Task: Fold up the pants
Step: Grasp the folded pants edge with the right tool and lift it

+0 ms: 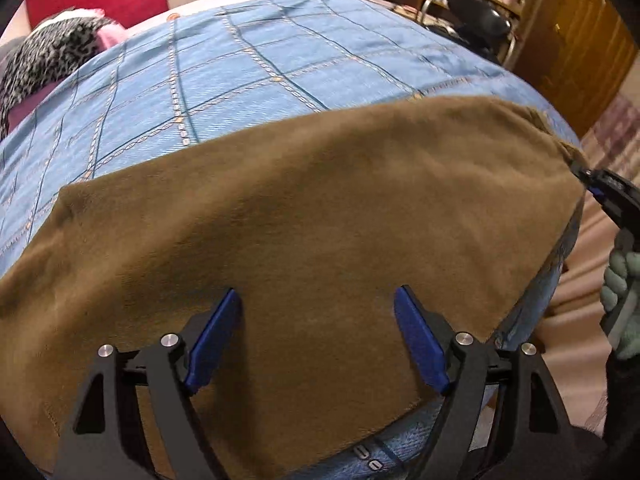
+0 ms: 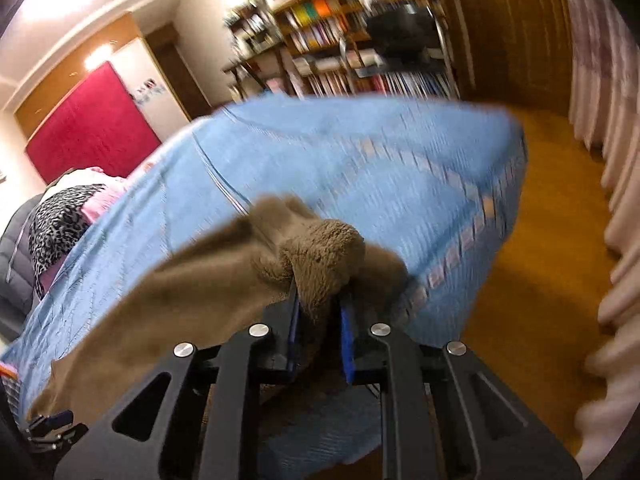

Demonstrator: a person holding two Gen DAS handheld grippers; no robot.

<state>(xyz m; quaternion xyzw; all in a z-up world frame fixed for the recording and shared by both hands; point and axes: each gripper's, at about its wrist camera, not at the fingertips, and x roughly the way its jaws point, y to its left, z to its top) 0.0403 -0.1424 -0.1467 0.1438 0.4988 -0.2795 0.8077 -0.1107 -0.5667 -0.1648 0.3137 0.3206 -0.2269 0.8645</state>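
Observation:
Brown fleece pants [image 1: 304, 232] lie spread flat across the near part of a bed with a blue checked cover [image 1: 248, 72]. My left gripper [image 1: 318, 320] is open, its blue fingers [image 1: 216, 340] just above the cloth near its front edge, holding nothing. My right gripper [image 2: 320, 312] is shut on a bunched end of the pants [image 2: 320, 256] and lifts it off the bed cover [image 2: 360, 168]. In the left wrist view the right gripper [image 1: 588, 180] shows at the pants' far right corner, held by a gloved hand [image 1: 624, 300].
A leopard-print cloth and pink items [image 1: 52, 52] lie at the bed's far left. A black chair [image 1: 480, 20] and bookshelves [image 2: 352, 32] stand beyond the bed. Wooden floor [image 2: 532, 280] and curtains [image 2: 616, 200] lie to the right. A red panel [image 2: 92, 124] stands behind.

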